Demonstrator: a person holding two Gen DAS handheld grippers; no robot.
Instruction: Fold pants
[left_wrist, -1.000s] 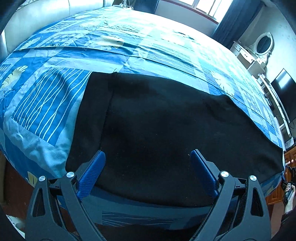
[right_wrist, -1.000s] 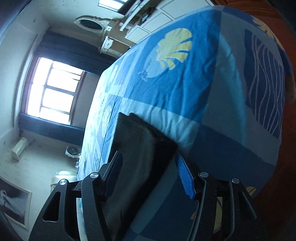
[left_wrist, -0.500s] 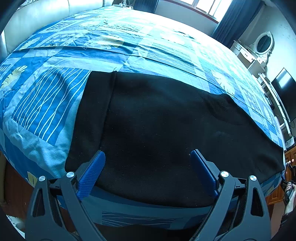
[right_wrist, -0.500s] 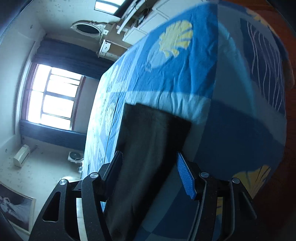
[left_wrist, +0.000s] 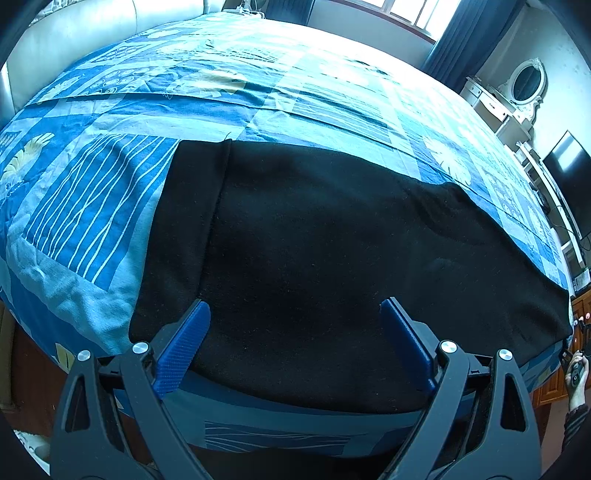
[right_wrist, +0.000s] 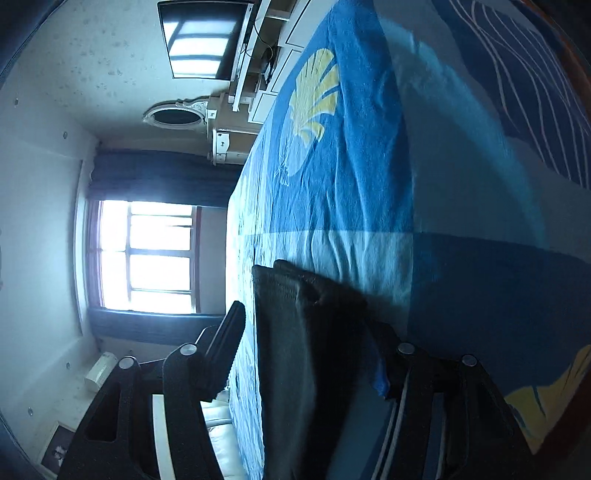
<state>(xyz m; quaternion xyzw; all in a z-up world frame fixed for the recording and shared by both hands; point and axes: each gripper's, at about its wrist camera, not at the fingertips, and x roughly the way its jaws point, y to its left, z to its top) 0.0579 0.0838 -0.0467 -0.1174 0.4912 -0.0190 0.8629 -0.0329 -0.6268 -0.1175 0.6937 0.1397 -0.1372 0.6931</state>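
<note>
Pants (left_wrist: 332, 266) lie flat along the near edge of the bed (left_wrist: 258, 96). Left gripper (left_wrist: 295, 325) hovers spread above them, gripping nothing. Right gripper (right_wrist: 310, 332) straddles the cuff end, jaws closing to pinch it for folding.

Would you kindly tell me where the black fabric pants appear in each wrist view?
Left wrist: the black fabric pants fill the centre and lower half, spread flat on the blue patterned bedspread.
Right wrist: the pants sit bottom centre, running toward the lower edge.
Shared landmark: the oval white-framed mirror.
</note>
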